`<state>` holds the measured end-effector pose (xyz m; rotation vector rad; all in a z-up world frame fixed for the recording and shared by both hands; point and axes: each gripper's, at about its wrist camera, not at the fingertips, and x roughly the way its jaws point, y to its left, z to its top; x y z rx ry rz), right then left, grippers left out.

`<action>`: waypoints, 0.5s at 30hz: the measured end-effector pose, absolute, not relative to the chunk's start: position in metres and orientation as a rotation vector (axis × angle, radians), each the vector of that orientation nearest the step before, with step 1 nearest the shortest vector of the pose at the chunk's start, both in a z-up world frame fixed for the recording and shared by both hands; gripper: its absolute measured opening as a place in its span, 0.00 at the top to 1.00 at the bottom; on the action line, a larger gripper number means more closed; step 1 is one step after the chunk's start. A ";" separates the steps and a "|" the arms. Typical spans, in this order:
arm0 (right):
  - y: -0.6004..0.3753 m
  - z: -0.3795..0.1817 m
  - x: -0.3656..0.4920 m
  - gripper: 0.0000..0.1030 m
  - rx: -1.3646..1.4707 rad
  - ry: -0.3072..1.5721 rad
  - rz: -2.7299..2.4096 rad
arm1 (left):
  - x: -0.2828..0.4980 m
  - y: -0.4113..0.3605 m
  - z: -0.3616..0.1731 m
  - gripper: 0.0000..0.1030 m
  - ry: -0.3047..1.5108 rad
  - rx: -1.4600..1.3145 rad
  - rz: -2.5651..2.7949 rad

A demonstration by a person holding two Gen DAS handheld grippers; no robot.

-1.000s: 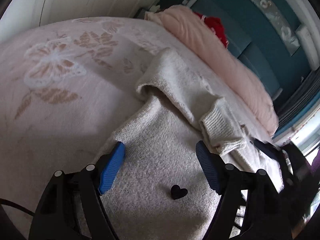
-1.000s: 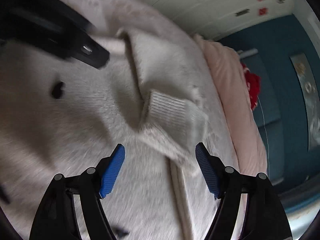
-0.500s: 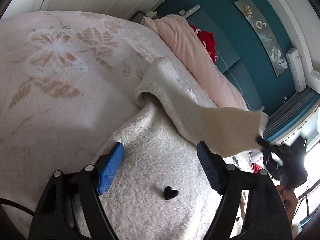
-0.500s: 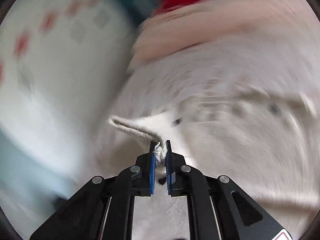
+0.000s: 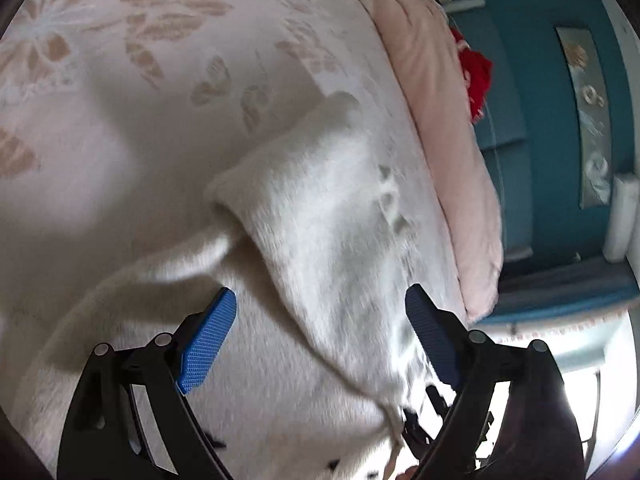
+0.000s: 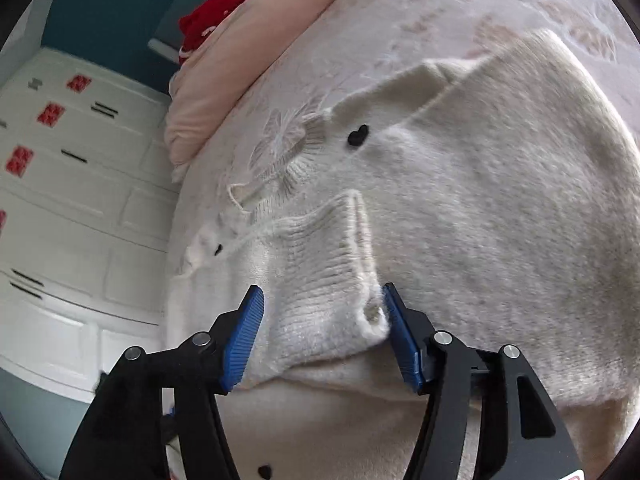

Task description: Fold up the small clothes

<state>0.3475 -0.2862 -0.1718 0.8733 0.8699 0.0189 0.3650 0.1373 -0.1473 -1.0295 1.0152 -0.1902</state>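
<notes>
On the bed (image 6: pixel 420 12), the white knit sweater (image 6: pixel 500 208) is being folded, its ribbed cuff (image 6: pixel 320 280) being released between the right gripper (image 6: pixel 324 336)'s just-opening jaws; the left gripper (image 5: pixel 320 340), wide open and empty, is best being kept clear while the sleeve is laid flat.

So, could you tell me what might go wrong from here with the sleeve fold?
The right gripper has just been opening, with the ribbed cuff between its pads and brushing one, so pulling away may drag it. The sleeve lies loose across the cream sweater and could slip.
</notes>
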 end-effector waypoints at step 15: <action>-0.286 -0.057 0.332 0.91 0.507 0.635 -0.019 | 0.376 0.121 -0.120 0.92 0.925 -0.839 -0.227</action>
